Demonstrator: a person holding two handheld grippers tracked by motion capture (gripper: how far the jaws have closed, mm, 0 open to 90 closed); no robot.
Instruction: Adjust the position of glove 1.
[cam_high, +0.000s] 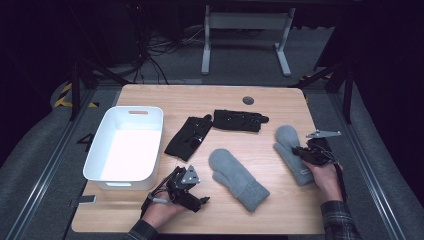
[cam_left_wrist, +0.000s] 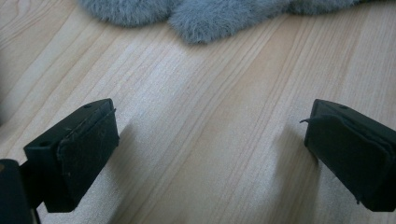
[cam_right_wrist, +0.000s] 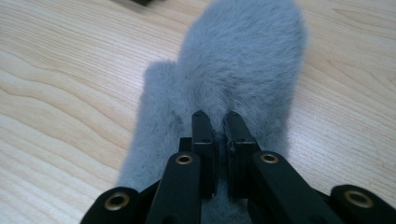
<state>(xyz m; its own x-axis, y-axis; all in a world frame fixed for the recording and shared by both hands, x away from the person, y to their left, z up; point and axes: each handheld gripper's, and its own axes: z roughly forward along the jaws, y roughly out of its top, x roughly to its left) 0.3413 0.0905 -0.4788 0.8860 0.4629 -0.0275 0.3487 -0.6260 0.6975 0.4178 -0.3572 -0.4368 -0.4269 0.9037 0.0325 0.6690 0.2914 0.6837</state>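
Desk (cam_high: 150, 215): pale wood grain, rounded corners, a dark round grommet (cam_high: 248, 100) near the far edge.

On it, as I see from the high view: a white tub (cam_high: 102, 165) at the left; two black gloves, one (cam_high: 189, 137) lying at a slant, the other (cam_high: 237, 120) just beyond it; a grey mitten (cam_high: 237, 177) at centre.

A second grey mitten (cam_right_wrist: 243, 60) lies near the desk's right edge, fur side up. My right gripper (cam_right_wrist: 218, 119) has its jaws pinched together on this mitten's pile.

My left gripper (cam_left_wrist: 208, 140) rests low at the near edge beside the tub, jaws wide apart over bare wood, nothing between them.

Room: dark, grey carpet, a white desk frame (cam_high: 245, 37) and loose cables (cam_high: 155, 55) behind, yellow-black tape (cam_high: 64, 95) on the floor at left.
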